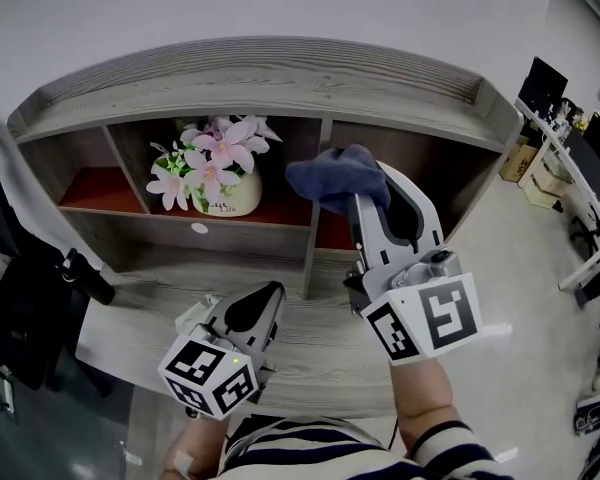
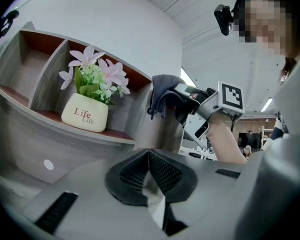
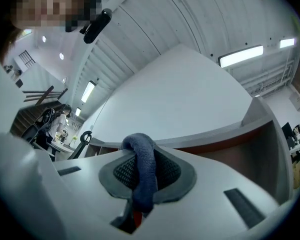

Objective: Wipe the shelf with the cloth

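A grey wooden shelf [image 1: 280,78] with red-brown boards stands before me. A dark blue cloth [image 1: 335,173] is bunched in my right gripper [image 1: 372,200], which is shut on it and held up in front of the right compartment, near the upright divider. In the right gripper view the cloth [image 3: 142,169] hangs down between the jaws of the right gripper [image 3: 142,159]. My left gripper [image 1: 265,293] sits lower, over the wide bottom ledge, shut with nothing in it. The left gripper view shows the cloth [image 2: 162,91] and the right gripper [image 2: 190,101] beside the divider.
A cream pot of pink flowers [image 1: 225,193] fills the middle compartment; it also shows as the pot [image 2: 85,115] in the left gripper view. A black office chair [image 1: 30,308] stands at the left. Desks with monitors [image 1: 570,118] line the right side.
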